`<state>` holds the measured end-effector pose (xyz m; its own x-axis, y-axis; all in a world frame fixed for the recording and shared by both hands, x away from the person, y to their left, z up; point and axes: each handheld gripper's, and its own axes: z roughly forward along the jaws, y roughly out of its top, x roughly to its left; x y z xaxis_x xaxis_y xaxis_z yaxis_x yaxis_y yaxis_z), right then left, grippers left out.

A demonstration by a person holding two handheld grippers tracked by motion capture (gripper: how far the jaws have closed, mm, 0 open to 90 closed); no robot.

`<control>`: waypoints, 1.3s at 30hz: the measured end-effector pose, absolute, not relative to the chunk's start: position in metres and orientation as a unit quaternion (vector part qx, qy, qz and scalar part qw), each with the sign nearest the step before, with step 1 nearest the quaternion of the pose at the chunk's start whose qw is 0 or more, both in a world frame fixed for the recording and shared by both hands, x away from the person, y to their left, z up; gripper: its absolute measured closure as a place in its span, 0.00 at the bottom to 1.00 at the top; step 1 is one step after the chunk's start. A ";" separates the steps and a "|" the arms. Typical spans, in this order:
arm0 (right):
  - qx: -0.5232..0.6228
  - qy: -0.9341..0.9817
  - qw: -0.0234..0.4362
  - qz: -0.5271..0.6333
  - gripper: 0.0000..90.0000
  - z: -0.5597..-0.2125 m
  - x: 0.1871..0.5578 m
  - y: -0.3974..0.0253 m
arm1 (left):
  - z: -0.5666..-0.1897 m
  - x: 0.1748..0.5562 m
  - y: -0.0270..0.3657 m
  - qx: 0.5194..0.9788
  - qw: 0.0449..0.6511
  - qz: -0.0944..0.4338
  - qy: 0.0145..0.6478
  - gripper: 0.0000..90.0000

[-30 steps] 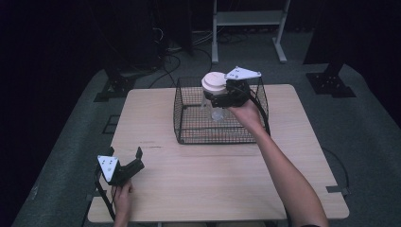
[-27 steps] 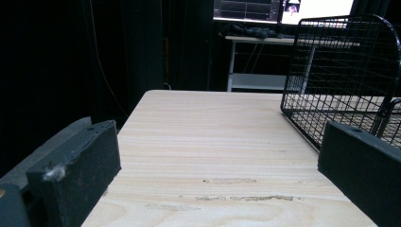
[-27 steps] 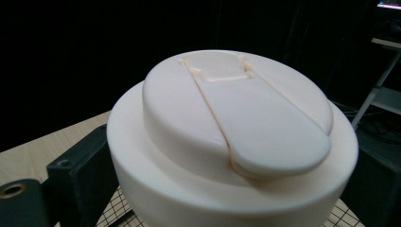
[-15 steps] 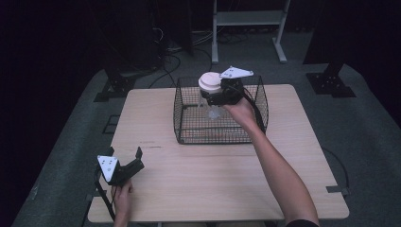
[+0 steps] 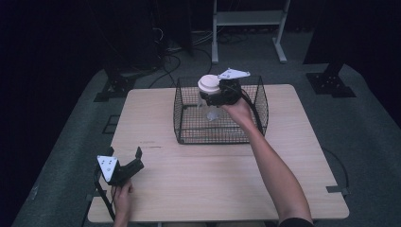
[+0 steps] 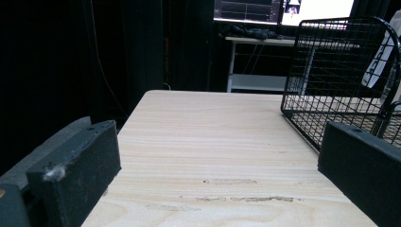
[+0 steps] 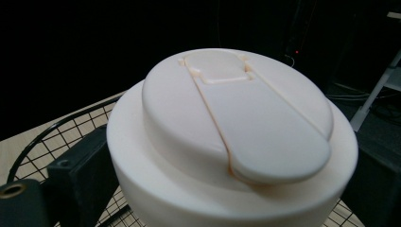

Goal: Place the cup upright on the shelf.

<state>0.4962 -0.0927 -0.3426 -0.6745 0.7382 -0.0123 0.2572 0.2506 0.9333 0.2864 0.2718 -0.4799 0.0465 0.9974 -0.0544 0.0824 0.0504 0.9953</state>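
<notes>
Bottle [image 5: 209, 97], clear with a white lid [image 7: 236, 127], sits clamped in your right gripper [image 5: 216, 97], jaws closed on it just under the lid, and it hangs above the wire basket [image 5: 187, 124], whose far rim runs below the jaws. Whether its base touches the basket floor is hard to judge from the high view. Your left gripper [image 5: 126, 166] rests low on the table [image 6: 208, 137], jaws spread wide and holding nothing, with the basket ahead and to its right.
</notes>
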 end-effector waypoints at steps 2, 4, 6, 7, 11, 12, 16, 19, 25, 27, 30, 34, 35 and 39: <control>0.333 0.754 0.232 0.516 0.05 -0.345 0.498 -0.093 | -0.480 0.286 0.272 0.519 0.504 0.454 0.521 0.00; 0.332 0.757 0.235 0.512 0.05 -0.349 0.501 -0.093 | -0.480 0.286 0.272 0.518 0.505 0.453 0.521 0.00; 0.330 0.757 0.236 0.512 0.05 -0.350 0.501 -0.093 | -0.480 0.286 0.272 0.518 0.505 0.453 0.521 0.00; 0.329 0.757 0.235 0.513 0.05 -0.351 0.502 -0.093 | -0.480 0.286 0.272 0.518 0.505 0.452 0.521 0.00; 0.328 0.761 0.229 0.512 0.05 -0.357 0.505 -0.091 | -0.480 0.286 0.272 0.518 0.505 0.453 0.521 0.00; 0.328 0.761 0.229 0.512 0.05 -0.357 0.505 -0.091 | -0.480 0.286 0.272 0.518 0.505 0.453 0.521 0.00; 0.329 0.764 0.223 0.507 0.05 -0.362 0.508 -0.089 | -0.480 0.286 0.272 0.518 0.505 0.452 0.521 0.00; 0.328 0.768 0.219 0.505 0.05 -0.366 0.509 -0.088 | -0.480 0.286 0.272 0.518 0.506 0.452 0.521 0.00; 0.326 0.777 0.219 0.493 0.05 -0.372 0.511 -0.084 | -0.480 0.286 0.273 0.517 0.507 0.452 0.521 0.00; 0.327 0.776 0.218 0.494 0.05 -0.373 0.512 -0.084 | -0.480 0.286 0.273 0.517 0.507 0.452 0.521 0.00; 0.327 0.777 0.217 0.492 0.05 -0.375 0.512 -0.084 | -0.480 0.286 0.273 0.517 0.507 0.452 0.521 0.00; 0.321 0.784 0.221 0.483 0.05 -0.378 0.511 -0.084 | -0.480 0.286 0.273 0.517 0.507 0.452 0.521 0.00; 0.323 0.783 0.221 0.484 0.05 -0.379 0.511 -0.086 | -0.480 0.286 0.273 0.518 0.507 0.452 0.521 0.00; 0.326 0.779 0.219 0.488 0.05 -0.382 0.510 -0.088 | -0.480 0.286 0.273 0.518 0.506 0.452 0.521 0.00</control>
